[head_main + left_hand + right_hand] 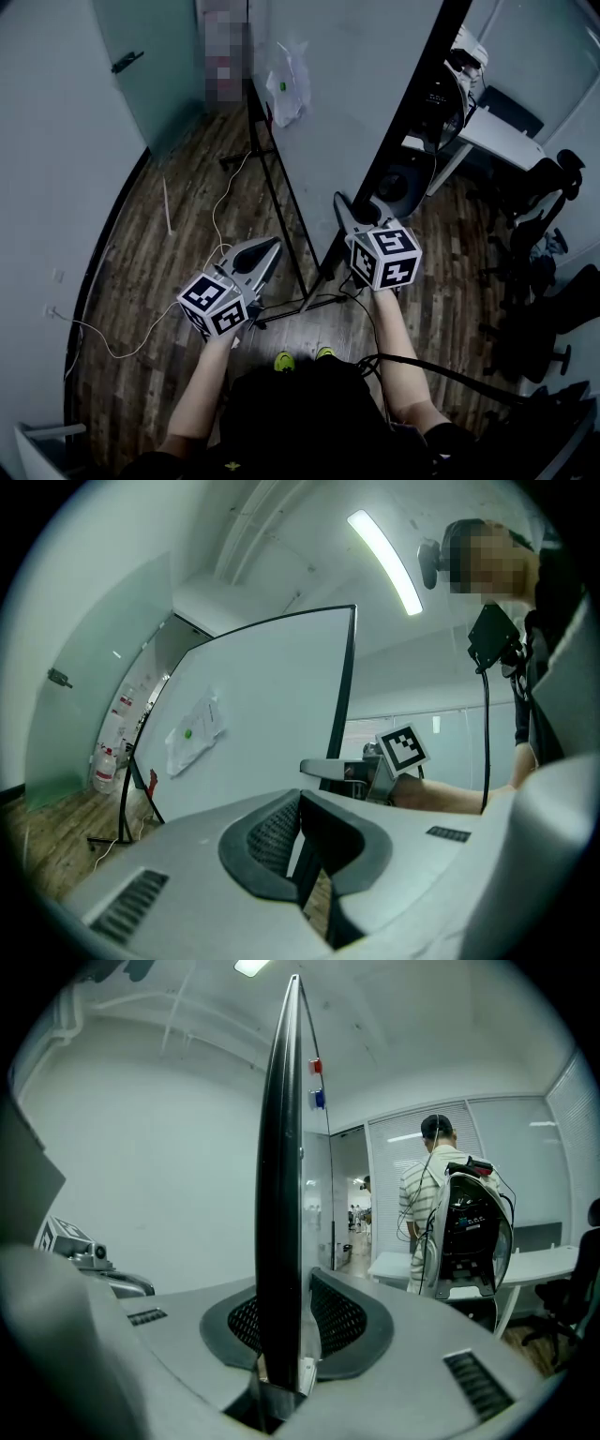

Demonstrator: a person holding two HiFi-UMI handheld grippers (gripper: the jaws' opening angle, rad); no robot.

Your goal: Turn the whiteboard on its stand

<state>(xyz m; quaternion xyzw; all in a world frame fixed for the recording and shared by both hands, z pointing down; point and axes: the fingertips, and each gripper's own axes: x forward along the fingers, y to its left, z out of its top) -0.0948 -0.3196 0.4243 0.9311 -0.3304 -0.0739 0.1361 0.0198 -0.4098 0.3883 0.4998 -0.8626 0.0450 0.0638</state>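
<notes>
Whiteboard stood upright on its black stand on the wood floor, just in front of the person, near edge toward them. Right gripper had its jaws clamped on the board's black near edge. Left gripper hung to the left of that edge, apart from the board, jaws slightly apart with nothing between them.

Step looked like swinging the board round by its edge. To do it well: hold the clamp square on the frame, push in a smooth arc round the stand, don't twist the frame. Watch the cable by the stand's feet, it could snag. Left gripper could steady the face.
</notes>
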